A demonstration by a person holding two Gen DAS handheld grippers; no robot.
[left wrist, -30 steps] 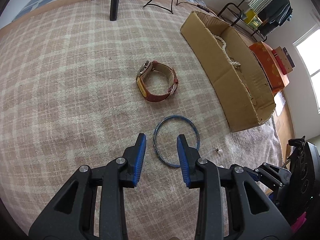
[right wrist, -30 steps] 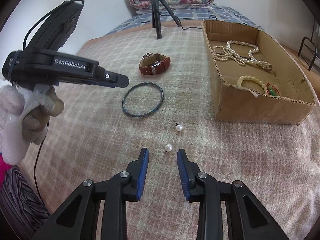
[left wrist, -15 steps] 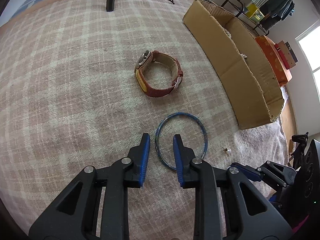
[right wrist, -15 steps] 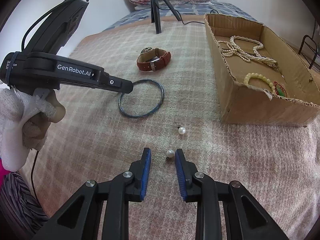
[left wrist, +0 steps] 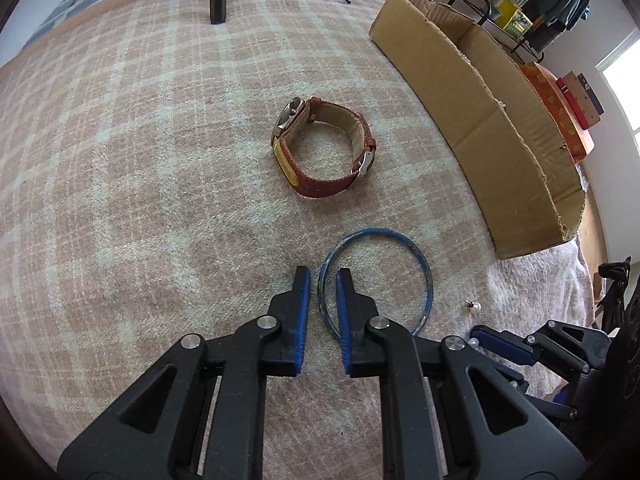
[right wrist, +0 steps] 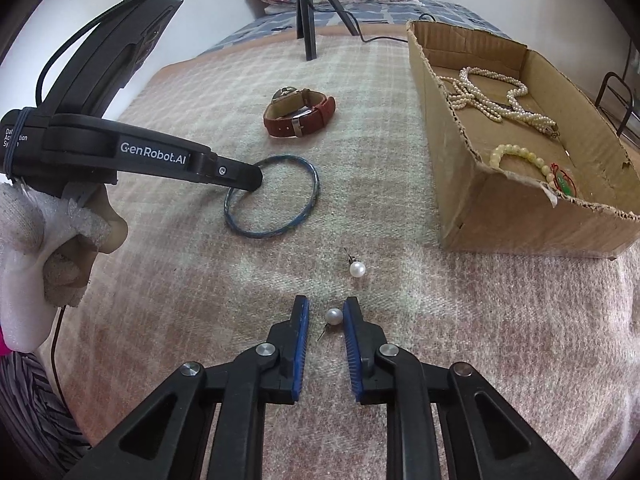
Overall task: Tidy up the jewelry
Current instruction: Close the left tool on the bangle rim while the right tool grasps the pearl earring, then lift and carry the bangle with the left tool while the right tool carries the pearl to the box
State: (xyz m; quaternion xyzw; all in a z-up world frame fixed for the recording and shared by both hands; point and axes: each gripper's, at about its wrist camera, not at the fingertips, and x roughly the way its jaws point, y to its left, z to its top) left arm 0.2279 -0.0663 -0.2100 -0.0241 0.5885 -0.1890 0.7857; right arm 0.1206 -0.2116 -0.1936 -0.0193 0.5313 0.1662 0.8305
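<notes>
Tongs straddle targets on the bed: left tongs (left wrist: pixel 322 280), partly open, bracket the bangle (left wrist: pixel 416 256) rim; right tongs (right wrist: pixel 325 310), partly open, flank an earring (right wrist: pixel 333 315), neither gripped.

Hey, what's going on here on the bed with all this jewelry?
A person with two handheld grippers is sorting jewelry into a cardboard box. The left gripper straddles the rim of a blue bangle, jaws not yet shut. The right gripper brackets a pearl earring, also open. A second pearl earring and a red-strapped watch lie on the blanket; necklaces are already boxed.
</notes>
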